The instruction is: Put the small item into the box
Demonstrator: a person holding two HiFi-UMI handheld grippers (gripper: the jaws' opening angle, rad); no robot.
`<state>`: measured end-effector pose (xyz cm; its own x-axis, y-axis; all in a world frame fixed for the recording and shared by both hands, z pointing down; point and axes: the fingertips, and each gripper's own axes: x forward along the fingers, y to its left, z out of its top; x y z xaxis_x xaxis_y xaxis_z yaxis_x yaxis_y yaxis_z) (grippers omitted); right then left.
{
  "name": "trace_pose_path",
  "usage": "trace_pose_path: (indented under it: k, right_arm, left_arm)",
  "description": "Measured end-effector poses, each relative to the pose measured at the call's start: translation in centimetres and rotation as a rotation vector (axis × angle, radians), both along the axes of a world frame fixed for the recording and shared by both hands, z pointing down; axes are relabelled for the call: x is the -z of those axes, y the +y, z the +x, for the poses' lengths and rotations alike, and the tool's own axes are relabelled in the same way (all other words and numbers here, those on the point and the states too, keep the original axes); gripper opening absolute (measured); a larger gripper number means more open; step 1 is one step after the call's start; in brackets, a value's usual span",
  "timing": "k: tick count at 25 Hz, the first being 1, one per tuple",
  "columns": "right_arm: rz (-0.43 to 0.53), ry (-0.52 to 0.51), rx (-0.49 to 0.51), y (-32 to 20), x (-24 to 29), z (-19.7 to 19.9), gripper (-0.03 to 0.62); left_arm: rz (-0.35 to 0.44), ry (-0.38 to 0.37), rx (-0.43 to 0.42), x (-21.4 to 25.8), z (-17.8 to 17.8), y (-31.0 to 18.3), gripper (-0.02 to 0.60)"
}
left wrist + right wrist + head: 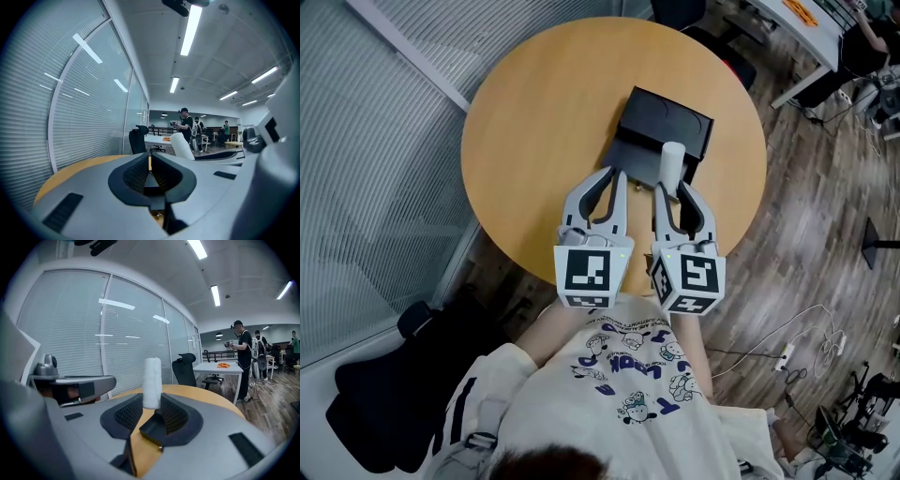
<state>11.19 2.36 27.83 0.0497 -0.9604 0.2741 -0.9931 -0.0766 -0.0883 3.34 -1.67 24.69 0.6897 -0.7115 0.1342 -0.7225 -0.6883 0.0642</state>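
A white cylinder-shaped small item (pixel 671 161) stands upright between the jaws of my right gripper (pixel 669 184), which is shut on it. It is held over the near edge of the open black box (pixel 667 127) on the round wooden table (pixel 534 122). In the right gripper view the small item (pixel 152 382) sticks up from the pads, and a corner of the box (pixel 151 429) shows below it. My left gripper (pixel 617 174) hovers just left of the box, jaws together with nothing between them. The left gripper view shows the small item (pixel 183 146) to its right.
The table's rim curves close under both grippers. A glass wall with blinds (pixel 366 141) runs along the left. A black office chair (pixel 380 398) sits at the lower left and cables (pixel 802 342) lie on the wooden floor. Several people stand by a far desk (pixel 220 367).
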Motion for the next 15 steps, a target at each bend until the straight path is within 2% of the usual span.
trace_pose_path:
  k: [15]
  right_arm:
    - [0.025, 0.0, -0.003, 0.04, 0.67, 0.38, 0.133]
  left_arm:
    - [-0.001, 0.001, -0.001, 0.16, 0.36, 0.19, 0.029]
